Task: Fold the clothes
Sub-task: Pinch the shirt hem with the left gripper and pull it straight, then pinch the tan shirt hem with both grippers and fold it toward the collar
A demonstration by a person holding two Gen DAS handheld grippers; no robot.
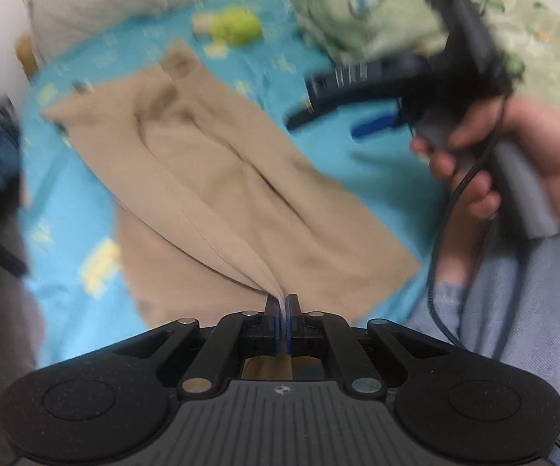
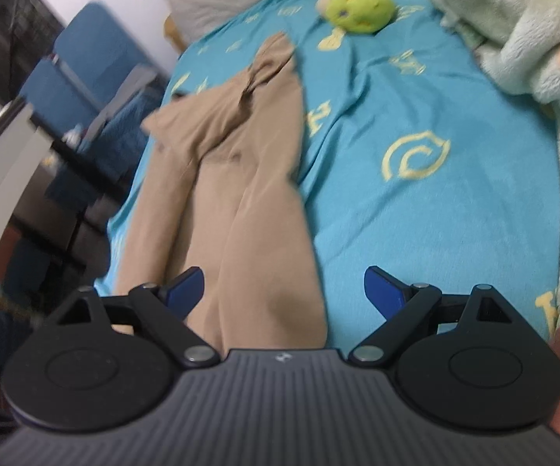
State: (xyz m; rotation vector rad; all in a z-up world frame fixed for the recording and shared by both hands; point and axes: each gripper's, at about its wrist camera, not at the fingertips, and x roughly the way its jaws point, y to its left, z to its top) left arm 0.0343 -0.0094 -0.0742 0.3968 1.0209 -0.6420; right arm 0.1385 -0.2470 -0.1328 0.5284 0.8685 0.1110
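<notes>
A tan garment (image 1: 241, 178) lies on a turquoise bedsheet (image 1: 357, 163), stretched away from me with long folds. My left gripper (image 1: 283, 303) is shut on its near edge, and the cloth rises in a pinched ridge to the pads. The garment also shows in the right wrist view (image 2: 249, 202), running from the jaws to the far end of the bed. My right gripper (image 2: 284, 291) is open and empty, above the garment's near end. The right gripper also shows in the left wrist view (image 1: 334, 105), held in a hand at the upper right.
A green-yellow plush toy (image 2: 357, 2) lies at the far end of the bed. A pale green fluffy blanket (image 2: 532, 31) is piled along the right side. A grey pillow (image 1: 105, 4) sits at the far left. Blue furniture (image 2: 86, 77) stands beside the bed's left edge.
</notes>
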